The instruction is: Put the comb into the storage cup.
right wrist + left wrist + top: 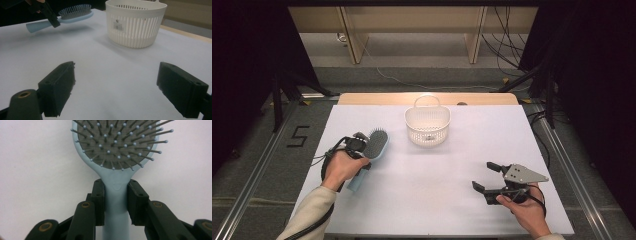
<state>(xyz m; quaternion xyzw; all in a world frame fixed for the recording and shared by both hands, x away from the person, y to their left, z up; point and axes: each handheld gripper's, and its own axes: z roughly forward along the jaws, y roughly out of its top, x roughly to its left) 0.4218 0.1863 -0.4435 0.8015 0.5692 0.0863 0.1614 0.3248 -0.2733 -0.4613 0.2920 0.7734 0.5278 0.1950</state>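
We grip hairbrush (116, 195) w/ left claw (116, 202) at neck, so head stays free; basket (427, 125) ahead-right. Right claw (486, 177) wide, empty, idle.

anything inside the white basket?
The high view shows a small dark item on the floor of the white basket; too small to identify. In the right gripper view its slatted wall hides the inside.

High view: overhead, facing forward across the white table (432, 190). Left gripper view: close on the hairbrush (117, 150). Right gripper view: low, facing the basket (136, 23); shares brush and basket.
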